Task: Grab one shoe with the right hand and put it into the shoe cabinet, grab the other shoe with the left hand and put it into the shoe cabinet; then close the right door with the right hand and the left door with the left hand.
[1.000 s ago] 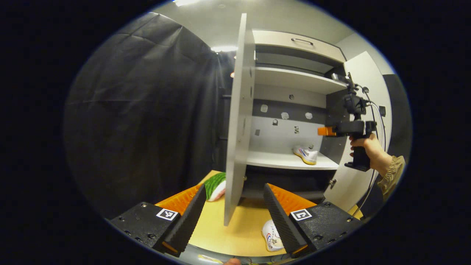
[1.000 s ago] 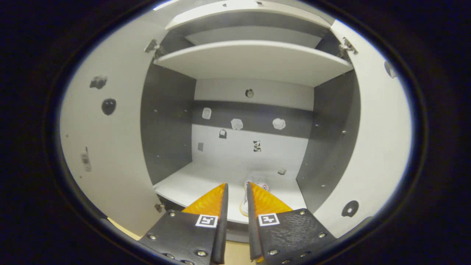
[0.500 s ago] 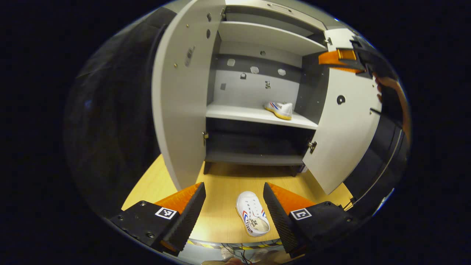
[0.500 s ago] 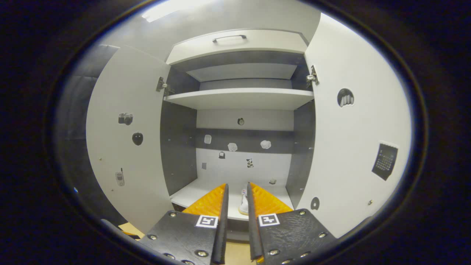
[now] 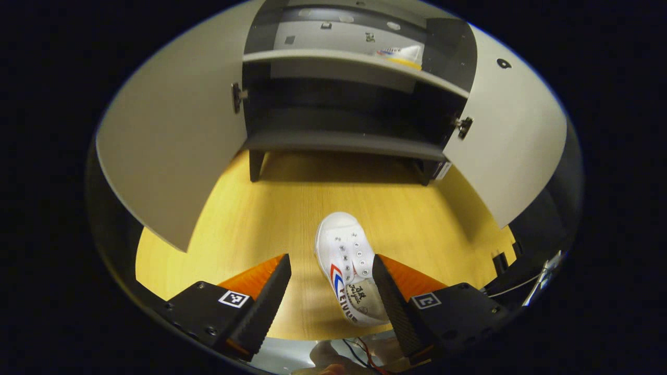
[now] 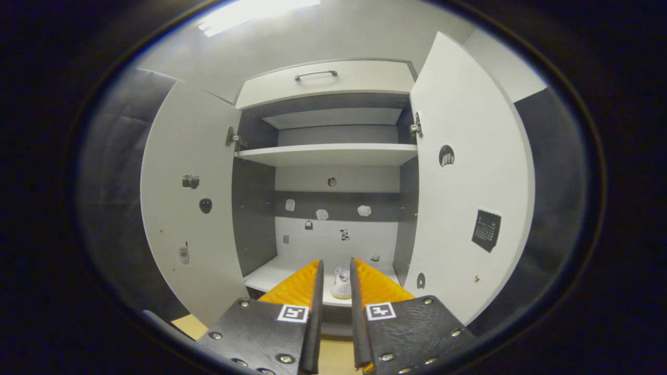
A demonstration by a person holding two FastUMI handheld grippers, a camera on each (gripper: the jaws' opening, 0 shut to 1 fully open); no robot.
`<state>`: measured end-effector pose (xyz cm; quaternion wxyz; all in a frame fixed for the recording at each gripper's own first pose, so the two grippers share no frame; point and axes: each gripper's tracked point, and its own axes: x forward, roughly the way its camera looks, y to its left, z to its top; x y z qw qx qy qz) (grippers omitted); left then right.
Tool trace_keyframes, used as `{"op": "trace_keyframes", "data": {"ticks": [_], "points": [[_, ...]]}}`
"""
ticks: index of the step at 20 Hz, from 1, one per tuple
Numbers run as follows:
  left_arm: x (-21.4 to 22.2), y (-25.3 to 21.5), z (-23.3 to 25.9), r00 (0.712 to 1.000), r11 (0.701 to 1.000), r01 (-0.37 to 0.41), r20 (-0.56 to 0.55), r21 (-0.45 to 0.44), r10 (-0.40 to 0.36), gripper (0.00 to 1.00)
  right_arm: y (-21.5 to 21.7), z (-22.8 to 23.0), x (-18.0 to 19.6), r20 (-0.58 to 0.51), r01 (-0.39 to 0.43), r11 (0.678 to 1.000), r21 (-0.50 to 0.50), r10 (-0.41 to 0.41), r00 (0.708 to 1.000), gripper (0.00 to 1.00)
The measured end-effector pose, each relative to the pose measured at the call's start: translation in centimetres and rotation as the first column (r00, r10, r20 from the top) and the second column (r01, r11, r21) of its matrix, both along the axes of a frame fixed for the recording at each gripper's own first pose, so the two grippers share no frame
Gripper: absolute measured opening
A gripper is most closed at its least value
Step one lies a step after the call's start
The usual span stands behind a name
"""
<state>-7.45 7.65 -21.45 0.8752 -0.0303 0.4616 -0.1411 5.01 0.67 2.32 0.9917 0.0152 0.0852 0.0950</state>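
Left gripper view: the left gripper point(image 5: 329, 284), black body with orange ribbed fingers, hangs above the pale yellow wooden floor panel point(image 5: 234, 219), fingers spread wide and holding nothing. A white canvas sneaker with red and blue side stripes point(image 5: 350, 268) lies on the floor panel between the two fingers, toe toward the cabinet, heel near the lower edge; its right side sits close to the right finger, contact unclear.

Ahead stands the grey-and-white shoe cabinet point(image 5: 344, 140), both doors swung outward: the left door point(image 5: 172, 151) and the right door point(image 5: 508, 140). The second white sneaker point(image 5: 400, 54) rests on the right part of the cabinet's middle shelf point(image 5: 312, 58).

Right gripper view: the right gripper point(image 6: 333, 291) points at the open cabinet from farther back. Its fingers stand nearly together with a narrow gap, gripping nothing. The shelved sneaker point(image 6: 342, 281) shows through that gap. A drawer with a dark bar handle point(image 6: 315, 74) tops the cabinet.
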Motion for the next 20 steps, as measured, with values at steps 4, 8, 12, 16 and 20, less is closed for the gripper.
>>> {"op": "trace_keyframes", "data": {"ticks": [4, 8, 12, 16, 20], "points": [[1.3, 0.1, -0.3, 0.995, 1.000, -0.001, -0.097, 0.002, 0.001, 0.96, -1.8, 0.6, -0.7, 0.014, 0.029, 0.999, -0.020, -0.029, 0.999, 0.26], [1.7, -0.2, -1.7, 0.989, 1.000, 0.000, -0.146, 0.023, 0.003, 0.95, -2.6, 0.8, -0.8, 0.017, 0.040, 0.999, -0.016, -0.040, 0.999, 0.25], [0.8, 0.2, -4.2, 0.978, 0.999, -0.002, -0.208, 0.050, 0.012, 0.84, -3.2, 0.7, -0.8, 0.016, 0.049, 0.999, -0.016, -0.049, 0.999, 0.25], [0.4, -0.8, -4.6, 0.969, 0.999, -0.032, -0.246, -0.005, 0.030, 0.67, -3.8, 0.6, -0.7, 0.015, 0.061, 0.998, -0.027, -0.060, 0.998, 0.25], [0.7, -0.5, -4.4, 0.950, 0.997, -0.081, -0.302, 0.003, 0.078, 0.46, -3.8, 0.7, -0.5, 0.021, 0.066, 0.998, -0.021, -0.066, 0.998, 0.25]]}}
